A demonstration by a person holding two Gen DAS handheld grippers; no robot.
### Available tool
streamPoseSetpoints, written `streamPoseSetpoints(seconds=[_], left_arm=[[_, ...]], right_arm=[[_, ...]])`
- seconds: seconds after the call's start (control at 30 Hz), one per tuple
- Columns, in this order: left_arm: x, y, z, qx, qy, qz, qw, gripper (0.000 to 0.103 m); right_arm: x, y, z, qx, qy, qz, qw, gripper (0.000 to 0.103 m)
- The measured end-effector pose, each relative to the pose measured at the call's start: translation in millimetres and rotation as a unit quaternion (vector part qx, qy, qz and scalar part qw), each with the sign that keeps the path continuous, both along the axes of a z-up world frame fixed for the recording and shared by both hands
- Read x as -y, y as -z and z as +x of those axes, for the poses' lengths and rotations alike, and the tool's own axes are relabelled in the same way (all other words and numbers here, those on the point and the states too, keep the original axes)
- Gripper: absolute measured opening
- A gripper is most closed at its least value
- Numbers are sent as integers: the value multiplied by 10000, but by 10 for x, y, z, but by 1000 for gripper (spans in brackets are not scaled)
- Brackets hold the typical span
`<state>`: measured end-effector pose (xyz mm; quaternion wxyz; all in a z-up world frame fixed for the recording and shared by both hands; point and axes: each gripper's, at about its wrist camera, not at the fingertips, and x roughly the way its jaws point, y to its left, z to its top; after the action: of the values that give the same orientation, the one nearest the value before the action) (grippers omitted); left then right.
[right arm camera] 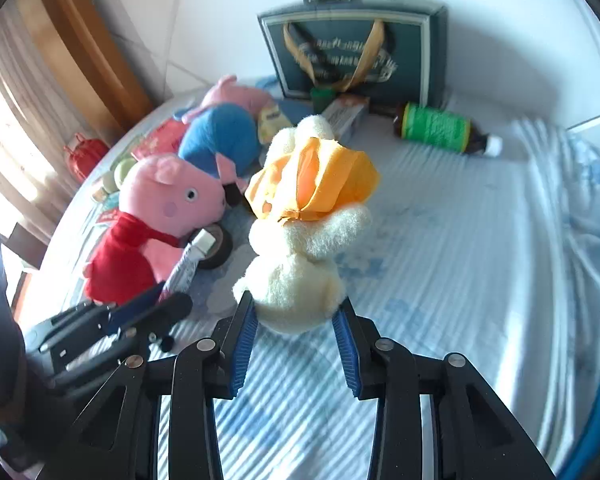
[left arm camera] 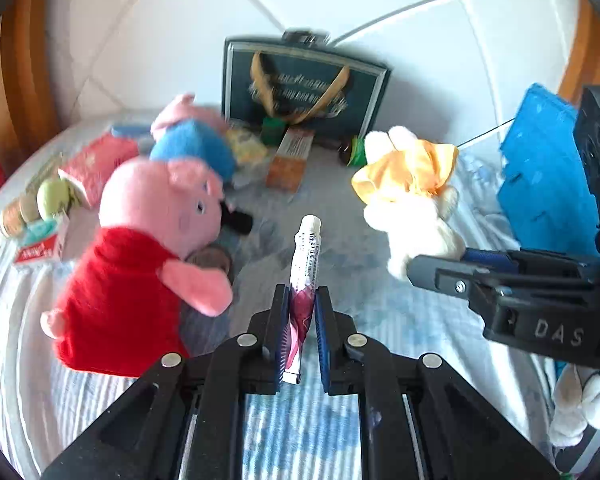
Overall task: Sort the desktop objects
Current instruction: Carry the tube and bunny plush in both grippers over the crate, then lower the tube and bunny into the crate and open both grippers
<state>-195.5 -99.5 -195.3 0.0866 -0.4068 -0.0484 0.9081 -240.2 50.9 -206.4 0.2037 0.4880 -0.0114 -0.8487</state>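
Carrying is the step in hand, by my reading: both grippers are loaded and up off the striped cloth (right arm camera: 440, 280). The left gripper (left arm camera: 303, 304) is closed narrow on a tube (left arm camera: 306, 264), whose white cap points straight ahead of the jaws. The right gripper (right arm camera: 296, 320) is clamped at a wider span on the base of a cream plush (right arm camera: 300, 240) with an orange hood, which stands upright just ahead of its pads. Left of both tools lie the pig plushes (right arm camera: 172, 204); far ahead stands a dark bag (right arm camera: 356, 56), with a green-labelled bottle (right arm camera: 440, 128) ahead and right. Next, each load needs its place: likely plush by the pigs, tube with the small goods; neither should be let go early
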Motion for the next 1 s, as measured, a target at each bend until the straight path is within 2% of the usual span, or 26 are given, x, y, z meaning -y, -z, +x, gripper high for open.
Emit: streamPoseSetpoints(seconds=[0.17,0.33,0.5,0.6,0.7,0.83,1.0], left_arm=[[-288,-611,280,-633,402,-128,9971,13],[-751,-1176,468,-1098,820,-231,9903,13],[-1386,-1709,790,-1644,1428,-127,9759,13],[-1820,-1990,975,-1903,1774,-43,9656,13],[-2279,-2187,1120,-2031,2097,33,9564,13],[-2932,-2311,1312,-2059,2466,-62,9470,13],[-3651,-2217,1431,-1744,2821,-284,9430,13]], right_arm=[[-247,-660,535,-704,390,75,9967,37],[-676,-1309,1095,-1339,951,170,9863,38],[-1219,-1870,1595,-1969,1649,305,9660,38],[-1606,-2156,1930,-2335,2075,469,9488,38],[-2035,-2317,2178,-2515,2506,632,9327,38],[-2675,-2401,2468,-2461,2963,848,9189,38],[-3222,-2205,2543,-2025,3200,1046,9196,38]])
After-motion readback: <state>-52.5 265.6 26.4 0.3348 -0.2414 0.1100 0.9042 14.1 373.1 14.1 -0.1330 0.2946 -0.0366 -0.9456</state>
